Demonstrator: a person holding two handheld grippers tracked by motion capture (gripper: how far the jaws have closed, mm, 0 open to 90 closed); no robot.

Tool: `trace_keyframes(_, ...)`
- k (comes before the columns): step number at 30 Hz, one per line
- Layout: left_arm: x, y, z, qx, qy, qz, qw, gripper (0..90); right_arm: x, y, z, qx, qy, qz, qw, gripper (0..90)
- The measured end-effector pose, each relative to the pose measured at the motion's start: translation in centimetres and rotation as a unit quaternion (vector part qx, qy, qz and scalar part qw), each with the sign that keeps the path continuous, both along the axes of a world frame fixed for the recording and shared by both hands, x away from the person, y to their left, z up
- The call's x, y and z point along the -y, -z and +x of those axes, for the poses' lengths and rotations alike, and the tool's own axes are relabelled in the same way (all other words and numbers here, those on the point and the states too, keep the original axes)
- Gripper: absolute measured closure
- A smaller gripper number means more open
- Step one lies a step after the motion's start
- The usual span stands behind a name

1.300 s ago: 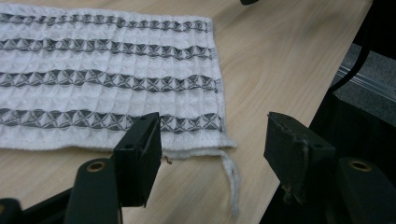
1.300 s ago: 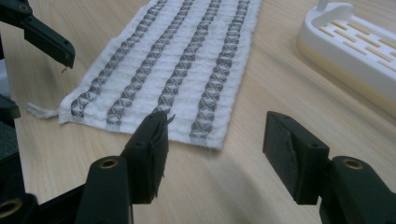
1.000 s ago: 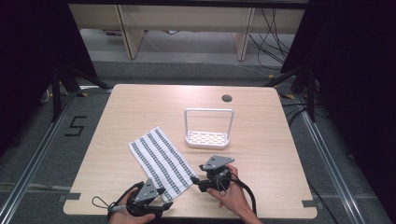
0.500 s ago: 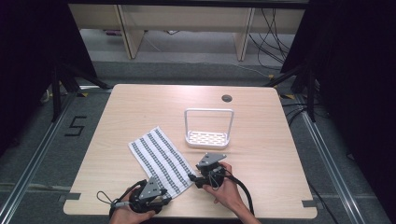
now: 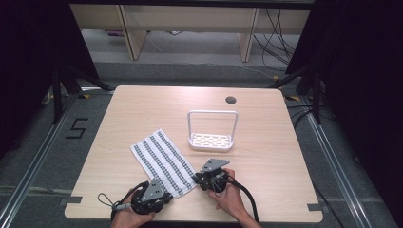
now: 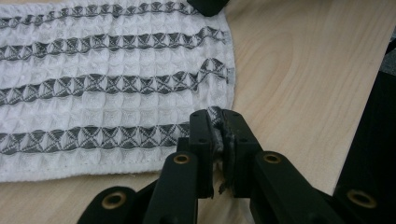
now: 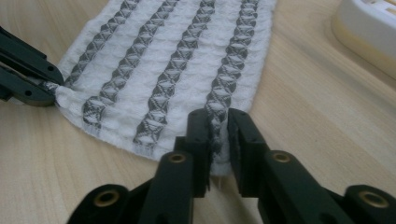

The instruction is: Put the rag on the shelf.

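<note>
From the high view, the striped cloth (image 5: 163, 162) lies flat and slantwise on the near-left part of the surface (image 5: 266, 190), its near short edge toward the person; the left hand-held gripper (image 5: 161, 196) sits at that edge's left corner and the right hand-held gripper (image 5: 196, 178) at its right corner, while a white rack (image 5: 212, 134) stands apart beyond the cloth; against the earlier frames both hands sit much where they were, the right one shifted only a little, but the jaws of both have just been closing onto the fabric. In the left gripper view, the left hand-held gripper (image 6: 218, 140) is clenched on the cloth's corner (image 6: 219, 122), with a thin fold of fabric bunched between the pads; the rest of the cloth (image 6: 112, 84) lies smooth on the wood. In the right gripper view, the right hand-held gripper (image 7: 219, 135) is clamped on the other near corner of the cloth (image 7: 177, 60), a dark stripe running into the jaws, and the left one's jaws pinch the far corner at the frame's left edge. To do this step well, I would judge both grips need to hold firm and lift together, level and evenly spaced, so the edge stays taut and neither corner slips free.
</note>
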State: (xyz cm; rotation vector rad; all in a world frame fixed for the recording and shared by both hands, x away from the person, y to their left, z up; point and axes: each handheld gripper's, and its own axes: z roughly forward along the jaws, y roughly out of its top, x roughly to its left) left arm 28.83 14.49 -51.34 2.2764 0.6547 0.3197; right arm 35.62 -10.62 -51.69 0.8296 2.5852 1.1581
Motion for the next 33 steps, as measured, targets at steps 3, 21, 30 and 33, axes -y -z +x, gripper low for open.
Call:
trace_keyframes(3, 0.0, -0.2, -0.2, 0.0, -0.001, -0.01, 0.9999, 84.5, -0.1, -0.1, -0.2, 0.004, -0.001, 0.003, 1.0, 86.4)
trace_keyframes(21, -2.0, -7.3, -0.5, 0.027, 0.03, -0.08, 0.996, 85.1, 0.2, -6.8, -1.2, 0.035, -0.015, 0.097, 0.9946, 88.0)
trace_keyframes(30, -3.2, -12.6, 0.2, 0.05, 0.045, -0.122, 0.9902, 85.3, -0.1, -11.7, -1.3, 0.064, -0.029, 0.125, 0.9897, 88.2)
trace_keyframes(33, -3.4, -14.5, 0.5, 0.064, 0.048, -0.125, 0.9889, 85.3, -0.2, -13.8, -1.4, 0.075, -0.035, 0.139, 0.9868, 88.3)
